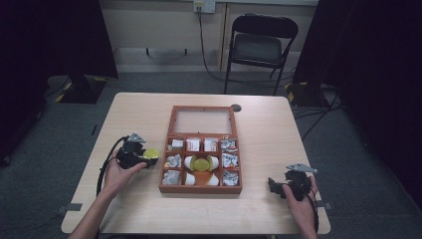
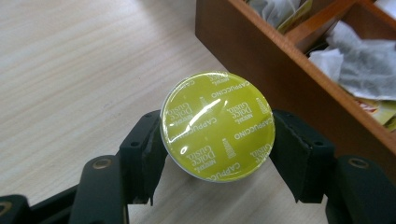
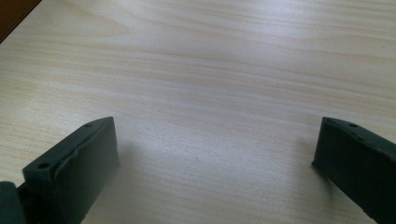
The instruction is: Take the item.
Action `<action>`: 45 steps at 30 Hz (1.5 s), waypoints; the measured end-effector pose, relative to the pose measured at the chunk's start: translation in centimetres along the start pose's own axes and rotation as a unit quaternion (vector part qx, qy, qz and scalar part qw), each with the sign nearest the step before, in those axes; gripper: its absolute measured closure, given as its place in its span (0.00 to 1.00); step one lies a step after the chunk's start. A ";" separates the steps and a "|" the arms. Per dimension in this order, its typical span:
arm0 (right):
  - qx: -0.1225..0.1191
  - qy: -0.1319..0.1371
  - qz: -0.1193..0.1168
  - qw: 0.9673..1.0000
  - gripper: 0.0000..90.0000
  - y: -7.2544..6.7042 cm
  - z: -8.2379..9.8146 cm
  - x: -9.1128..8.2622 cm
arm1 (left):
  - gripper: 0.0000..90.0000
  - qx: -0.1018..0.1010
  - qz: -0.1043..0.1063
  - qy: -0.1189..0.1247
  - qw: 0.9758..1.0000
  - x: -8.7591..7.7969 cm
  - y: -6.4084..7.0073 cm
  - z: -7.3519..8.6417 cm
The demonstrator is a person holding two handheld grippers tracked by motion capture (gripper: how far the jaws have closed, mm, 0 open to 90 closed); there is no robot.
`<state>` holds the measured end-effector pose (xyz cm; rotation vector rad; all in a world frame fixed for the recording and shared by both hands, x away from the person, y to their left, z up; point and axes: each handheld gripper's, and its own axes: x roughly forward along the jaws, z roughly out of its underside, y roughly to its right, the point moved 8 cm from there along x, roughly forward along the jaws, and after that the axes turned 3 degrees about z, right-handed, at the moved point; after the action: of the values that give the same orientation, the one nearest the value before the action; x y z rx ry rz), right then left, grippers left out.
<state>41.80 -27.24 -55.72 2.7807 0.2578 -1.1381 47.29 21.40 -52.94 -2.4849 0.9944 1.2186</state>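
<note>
The left claw (image 2: pixel 217 149) is clenched on a yellow-green capsule (image 2: pixel 217 126), its foil lid facing up between the two black jaws, held just over the pale wooden surface (image 2: pixel 79 70) and just beside the left wall of the wooden box (image 2: pixel 280 70). The right claw (image 3: pixel 212 154) is released, jaws spread wide over bare surface, well apart from the box. In the box's centre compartment lies another yellow-green capsule (image 1: pixel 201 163) among white ones; crumpled sachets (image 1: pixel 229 160) occupy neighbouring compartments. Beyond stands a folding chair (image 1: pixel 259 47).
</note>
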 end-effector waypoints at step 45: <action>-0.001 0.000 0.000 1.000 0.00 0.0 -0.1 0.1 | 0.23 -0.054 -0.054 0.116 0.990 -9.6 -2.8 0.2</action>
<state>41.88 -27.24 -55.72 2.7791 0.2586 -1.1380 44.84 28.28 -46.08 -2.7740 0.8502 0.9942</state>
